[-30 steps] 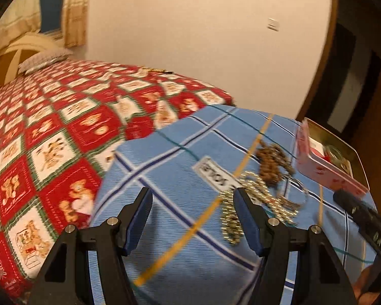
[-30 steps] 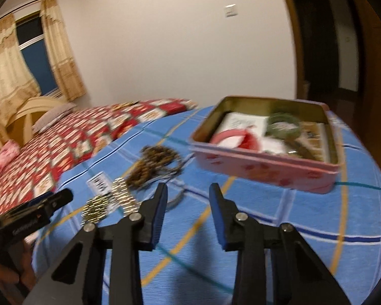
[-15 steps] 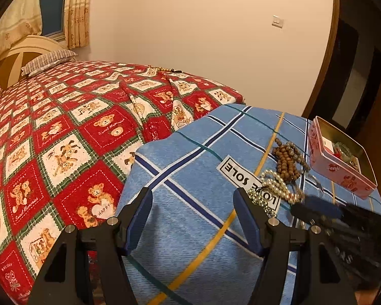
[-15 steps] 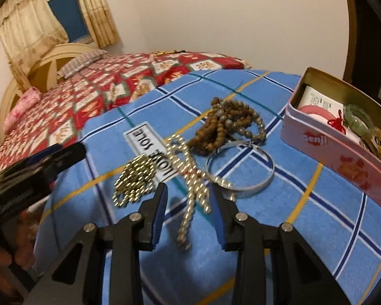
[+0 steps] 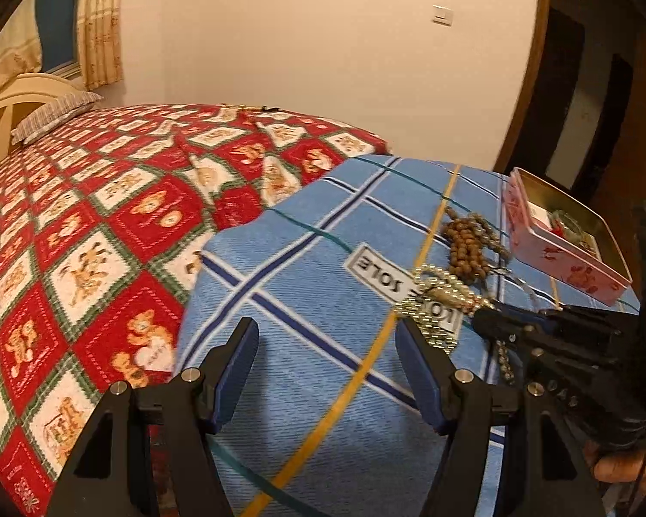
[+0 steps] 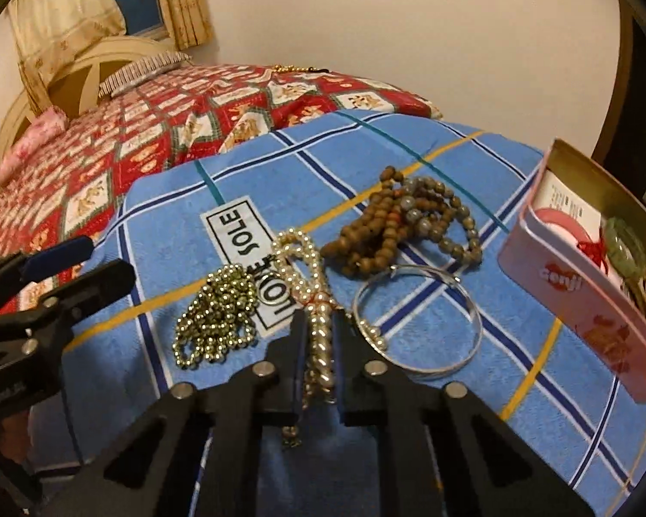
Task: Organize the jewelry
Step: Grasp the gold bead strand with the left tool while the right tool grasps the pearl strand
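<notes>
Right hand-held gripper clamping pearl strand; left hand-held gripper gaping, empty. Gold beads, wood beads, bangle awaiting tin.

The blue checked cloth carries bead strands, a silver bangle centre-frame, and a pink tin at right.

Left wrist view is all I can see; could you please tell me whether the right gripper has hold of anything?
Observer: Yes, the right gripper is shut on the pearl strand, just below its red tie.
Operator: Is anything close beside it?
Observer: A silver bangle lies flat close beside the jaws, on the pink tin's side.
Operator: And the tin?
Observer: It is open, with a green bangle inside.
</notes>
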A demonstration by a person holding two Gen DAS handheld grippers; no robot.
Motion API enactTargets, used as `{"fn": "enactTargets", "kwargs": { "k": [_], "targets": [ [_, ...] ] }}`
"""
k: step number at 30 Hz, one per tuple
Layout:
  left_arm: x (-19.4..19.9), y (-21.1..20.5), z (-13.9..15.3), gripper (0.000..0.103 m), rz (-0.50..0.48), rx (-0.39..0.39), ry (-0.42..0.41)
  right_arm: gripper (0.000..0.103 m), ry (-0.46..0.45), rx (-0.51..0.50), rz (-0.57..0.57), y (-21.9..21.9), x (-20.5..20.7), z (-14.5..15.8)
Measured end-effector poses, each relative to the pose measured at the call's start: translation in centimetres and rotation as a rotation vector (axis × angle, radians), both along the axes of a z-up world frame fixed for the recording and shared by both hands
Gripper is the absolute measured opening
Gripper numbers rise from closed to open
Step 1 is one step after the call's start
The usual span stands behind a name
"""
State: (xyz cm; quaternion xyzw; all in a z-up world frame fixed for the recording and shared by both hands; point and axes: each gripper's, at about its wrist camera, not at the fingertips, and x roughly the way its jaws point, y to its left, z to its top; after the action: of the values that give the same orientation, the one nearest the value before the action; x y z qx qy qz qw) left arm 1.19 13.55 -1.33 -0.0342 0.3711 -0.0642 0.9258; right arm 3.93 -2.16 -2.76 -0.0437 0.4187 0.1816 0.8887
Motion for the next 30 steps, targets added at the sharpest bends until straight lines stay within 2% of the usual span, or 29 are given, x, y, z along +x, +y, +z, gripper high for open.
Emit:
{"fn": "enactTargets", "kwargs": {
  "k": [3,7,13,15,16,17,24,28,30],
  "targets": [
    [0.1,-1.3,0.2,0.066,-0.043,0.009,-0.001,0.01,-0.045,0.102,0.006,-1.4,-1.0,0.9],
    [0.5,-3.1,0.2,0.066,-0.085,0.041,0.003,0.01,-0.088,0.18,0.0,-3.1,-2.3,1.9],
    [1.9,-5.0,-0.7,0.066,-0.112,0.048,0.06,0.01,-0.17,0.294,-0.014,-5.1,-3.6,3.9],
    [2.5,-5.1,-1.1,0.047,-0.116,0.03,0.091,0.01,-0.182,0.328,-0.021,-5.6,-3.5,4.3],
    [2.8,-5.1,-1.4,0.03,-0.121,0.02,0.113,0.01,-0.185,0.34,-0.024,-5.7,-3.5,4.4],
    [3.0,-5.2,-1.8,0.026,-0.125,0.014,0.135,0.01,-0.188,0.347,-0.027,-5.9,-3.4,4.5],
    [2.6,-5.0,-1.7,0.015,-0.138,-0.041,0.124,0.01,-0.213,0.353,-0.038,-6.1,-3.6,4.7],
    [1.3,-3.9,-0.1,0.014,-0.14,-0.112,0.017,0.01,-0.235,0.375,-0.047,-6.9,-4.0,5.1],
    [0.5,-3.4,0.7,0.014,-0.132,-0.122,-0.035,0.01,-0.244,0.389,-0.057,-7.3,-4.1,5.3]
  ]
}}
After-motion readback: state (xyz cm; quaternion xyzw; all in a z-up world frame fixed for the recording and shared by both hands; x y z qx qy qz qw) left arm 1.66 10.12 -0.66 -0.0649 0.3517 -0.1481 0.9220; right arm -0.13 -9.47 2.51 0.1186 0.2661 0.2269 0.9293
